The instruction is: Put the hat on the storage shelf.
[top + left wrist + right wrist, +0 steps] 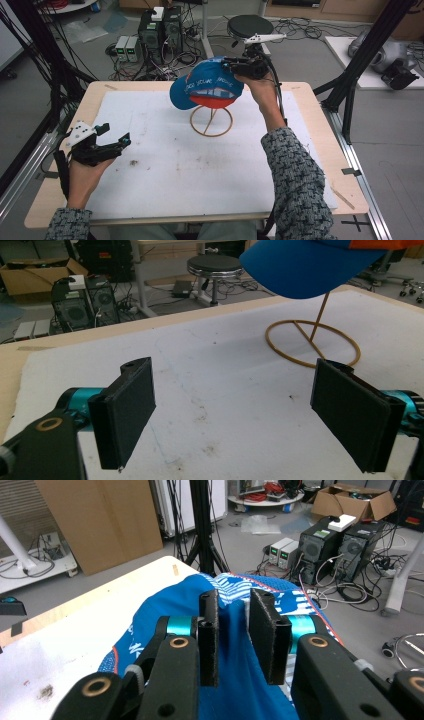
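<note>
Black jaws of the right gripper (pixel 235 635) stand a little apart over the blue cap (pixel 207 87), seemingly not pinching its fabric; the cap sits atop a wooden stand (pixel 211 121). The left gripper (pixel 240 415) gapes wide above the white mat (pixel 165 165).

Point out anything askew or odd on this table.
The blue cap sits tilted on the wooden stand, brim drooping left. Brown stains mark the white mat. Nothing looks spilled or broken.

A black round stool (pixel 250 26), computer towers (pixel 160 30) and tangled cables (pixel 300 25) on the floor behind the table (pixel 320 150)
</note>
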The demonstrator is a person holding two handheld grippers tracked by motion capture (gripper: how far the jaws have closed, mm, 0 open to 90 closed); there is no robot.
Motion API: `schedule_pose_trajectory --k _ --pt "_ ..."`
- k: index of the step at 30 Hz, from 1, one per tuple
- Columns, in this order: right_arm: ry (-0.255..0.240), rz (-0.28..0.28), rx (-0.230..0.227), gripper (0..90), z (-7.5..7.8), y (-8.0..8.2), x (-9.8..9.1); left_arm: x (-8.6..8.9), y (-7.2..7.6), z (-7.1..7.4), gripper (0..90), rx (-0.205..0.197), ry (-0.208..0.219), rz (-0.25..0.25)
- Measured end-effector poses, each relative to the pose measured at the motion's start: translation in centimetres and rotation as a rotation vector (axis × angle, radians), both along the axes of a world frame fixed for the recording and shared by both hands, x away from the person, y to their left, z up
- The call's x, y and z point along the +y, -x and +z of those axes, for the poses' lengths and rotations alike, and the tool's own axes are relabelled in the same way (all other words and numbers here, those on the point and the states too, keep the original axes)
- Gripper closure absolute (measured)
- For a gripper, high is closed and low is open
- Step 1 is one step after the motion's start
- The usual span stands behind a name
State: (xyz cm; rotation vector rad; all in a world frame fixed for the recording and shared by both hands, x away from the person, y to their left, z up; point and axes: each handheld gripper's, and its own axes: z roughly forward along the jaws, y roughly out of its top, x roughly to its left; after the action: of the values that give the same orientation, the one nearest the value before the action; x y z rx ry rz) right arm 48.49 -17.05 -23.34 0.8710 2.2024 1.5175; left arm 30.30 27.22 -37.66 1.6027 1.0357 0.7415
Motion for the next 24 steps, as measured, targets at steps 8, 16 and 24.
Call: schedule_pose_trajectory --k 8,16,24 --pt "-0.008 -0.019 -0.005 65.6 0.2 0.1 -0.5 0.0 0.0 0.0 18.1 -0.002 0.001 -0.002" --pt "-0.030 -0.057 -0.002 55.6 0.6 0.5 -2.1 -0.3 -0.1 0.1 18.0 -0.001 0.000 -0.006" --pt "-0.050 -0.086 -0.021 47.7 1.3 1.6 -4.1 -0.5 -0.3 0.2 18.0 -0.011 0.002 -0.012"
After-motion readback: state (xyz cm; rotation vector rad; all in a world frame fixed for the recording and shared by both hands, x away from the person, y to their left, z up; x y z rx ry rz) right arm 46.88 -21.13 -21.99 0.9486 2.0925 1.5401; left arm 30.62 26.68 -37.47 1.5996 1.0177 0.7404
